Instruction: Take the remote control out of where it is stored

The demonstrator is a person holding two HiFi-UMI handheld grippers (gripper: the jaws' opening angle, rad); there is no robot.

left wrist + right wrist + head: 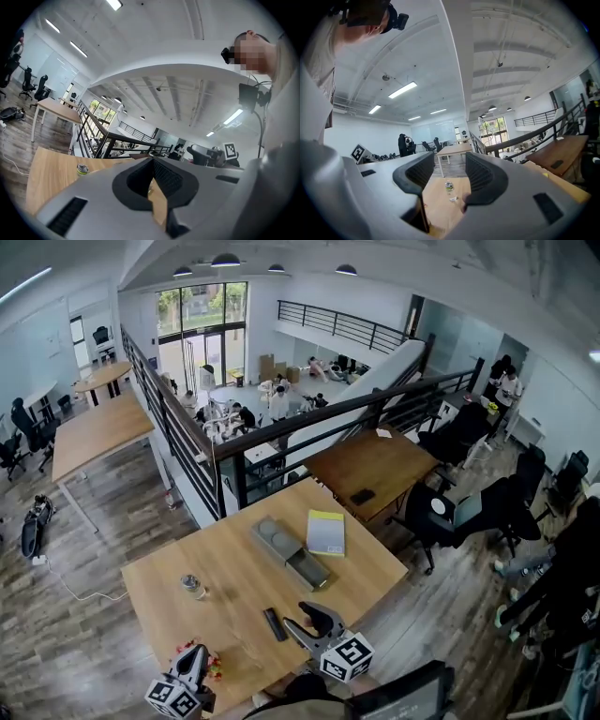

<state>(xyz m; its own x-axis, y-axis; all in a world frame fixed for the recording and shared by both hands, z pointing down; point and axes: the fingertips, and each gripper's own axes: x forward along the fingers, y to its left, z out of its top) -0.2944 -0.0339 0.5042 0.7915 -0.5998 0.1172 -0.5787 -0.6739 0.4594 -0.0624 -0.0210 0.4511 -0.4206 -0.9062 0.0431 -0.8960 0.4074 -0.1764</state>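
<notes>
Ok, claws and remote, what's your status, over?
Left claw shut, empty; right claw open, empty. Black remote lying on the table, outside the grey box. Nothing between right claw and it.

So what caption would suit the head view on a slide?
Hand-held left tongs and right tongs hover over a wooden table holding a black remote, grey box and yellow notebook.

Right gripper [450, 177], seen along its own jaws; the two dark ribbed jaws stand apart, nothing between them; through the gap, a light wooden tabletop [439, 212] bearing a small clear bottle [449, 186] and, just beside it, a small white scrap [453, 199]; beyond, a white-legged table [456, 150]; at right, a dark railing [525, 138]; at left, a standing person [403, 142].
</notes>
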